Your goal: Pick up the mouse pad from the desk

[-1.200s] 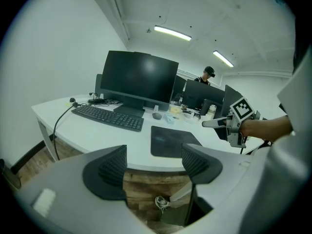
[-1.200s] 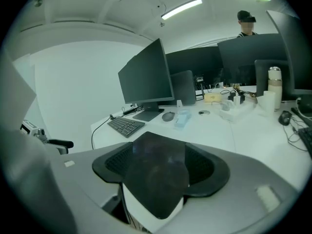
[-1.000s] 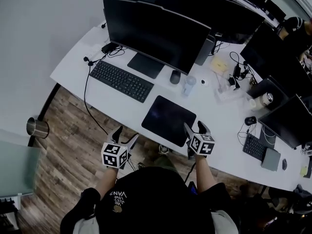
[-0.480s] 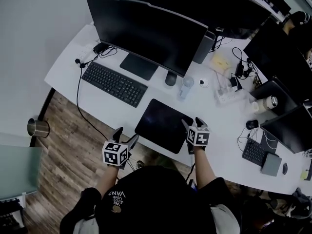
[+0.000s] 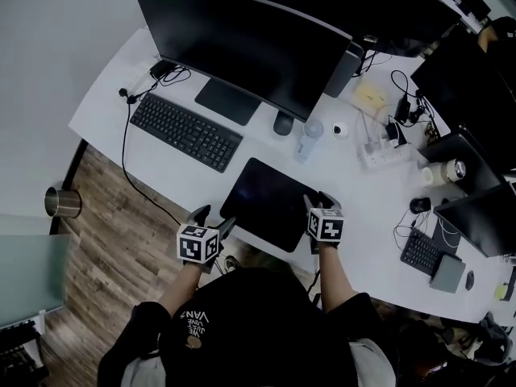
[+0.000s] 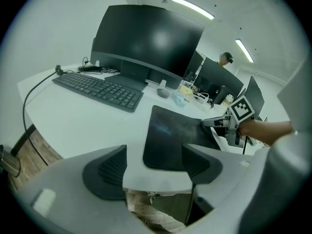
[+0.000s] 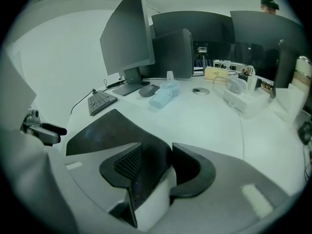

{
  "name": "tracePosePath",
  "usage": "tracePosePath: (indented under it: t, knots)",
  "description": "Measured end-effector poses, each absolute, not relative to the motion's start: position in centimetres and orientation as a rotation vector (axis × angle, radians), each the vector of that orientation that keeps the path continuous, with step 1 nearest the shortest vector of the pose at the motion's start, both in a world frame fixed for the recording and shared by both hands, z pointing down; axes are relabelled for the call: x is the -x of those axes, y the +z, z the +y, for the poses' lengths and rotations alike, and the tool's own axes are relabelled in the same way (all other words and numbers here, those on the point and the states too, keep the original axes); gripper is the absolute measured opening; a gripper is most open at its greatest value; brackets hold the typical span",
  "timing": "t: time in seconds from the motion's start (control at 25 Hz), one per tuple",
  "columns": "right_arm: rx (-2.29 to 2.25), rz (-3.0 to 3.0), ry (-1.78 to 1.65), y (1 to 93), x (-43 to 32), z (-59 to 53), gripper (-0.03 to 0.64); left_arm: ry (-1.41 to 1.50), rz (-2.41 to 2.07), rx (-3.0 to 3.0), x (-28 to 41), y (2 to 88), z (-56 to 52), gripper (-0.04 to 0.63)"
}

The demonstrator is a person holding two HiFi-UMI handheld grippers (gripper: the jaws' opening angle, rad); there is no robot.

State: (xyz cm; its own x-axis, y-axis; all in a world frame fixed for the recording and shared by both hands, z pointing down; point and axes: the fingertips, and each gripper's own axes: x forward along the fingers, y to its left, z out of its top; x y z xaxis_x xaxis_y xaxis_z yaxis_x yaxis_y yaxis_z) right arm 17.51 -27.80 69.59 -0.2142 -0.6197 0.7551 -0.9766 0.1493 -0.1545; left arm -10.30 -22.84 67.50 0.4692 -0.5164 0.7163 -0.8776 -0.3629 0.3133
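A keyboard [image 5: 185, 131] and monitor [image 5: 242, 39] are set behind the mouse pad [image 5: 270, 204] on the white desk [image 5: 343, 176] — the pad's edge is being closed on by the right gripper [image 5: 317, 201], the left gripper [image 5: 214, 218] held wide, empty.

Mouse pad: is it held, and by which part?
Not yet: the right gripper is closing its jaws around the mouse pad at its right edge; left gripper empty.

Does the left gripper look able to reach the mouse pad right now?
Probably yes. The left gripper hangs open at the edge of the desk, the mouse pad has its near corner just ahead of the jaws, and nothing stands between them.
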Motion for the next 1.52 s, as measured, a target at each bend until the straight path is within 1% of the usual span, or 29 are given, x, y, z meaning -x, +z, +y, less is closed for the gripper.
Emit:
tracePosePath:
  t: [0.16,0.28,0.56,0.88,0.92,0.96,1.0,1.04,1.24,1.4,1.52]
  knots:
    - [-1.494,-1.953,0.899,69.4,-16.4,-27.5,0.104,0.712,-1.127,-2.003,9.5,68.5,-22.6,0.334]
    - [-1.49,-1.981,0.888,68.8,-15.8,-27.5,0.061,0.722,-1.114,-1.997,8.6,68.8,-22.7,0.334]
    - [-1.517,-2.0,0.895,68.1,-15.2,-27.1,0.055,0.791,-1.121,-2.011,7.8,69.4,-23.0,0.334]
    - [-1.528,-2.008,0.89,67.8,-14.6,-27.0,0.052,0.789,-1.096,-2.001,6.6,69.4,-23.3,0.328]
    - [-1.529,-2.009,0.889,67.7,-14.5,-27.0,0.051,0.789,-1.083,-1.997,6.5,69.4,-23.3,0.319]
    - [-1.531,-2.01,0.89,67.7,-14.4,-26.9,0.051,0.783,-1.069,-1.992,6.3,69.4,-23.3,0.285]
    - [-1.534,-2.01,0.891,67.7,-14.4,-26.9,0.051,0.772,-1.055,-1.985,6.2,69.4,-23.3,0.231]
    - [-1.538,-2.011,0.891,67.6,-14.4,-26.8,0.049,0.757,-1.044,-1.977,6.2,69.4,-23.2,0.207]
    - [-1.566,-2.012,0.853,66.5,-14.7,-26.9,0.049,0.667,-1.026,-1.969,6.5,68.6,-23.2,0.144]
    - [-1.585,-2.026,0.822,65.2,-14.6,-26.6,0.046,0.58,-1.013,-1.999,6.2,67.3,-23.0,0.078]
    - [-1.606,-2.044,0.804,63.9,-14.3,-26.4,0.046,0.525,-1.006,-2.024,6.1,66.2,-22.8,0.067]
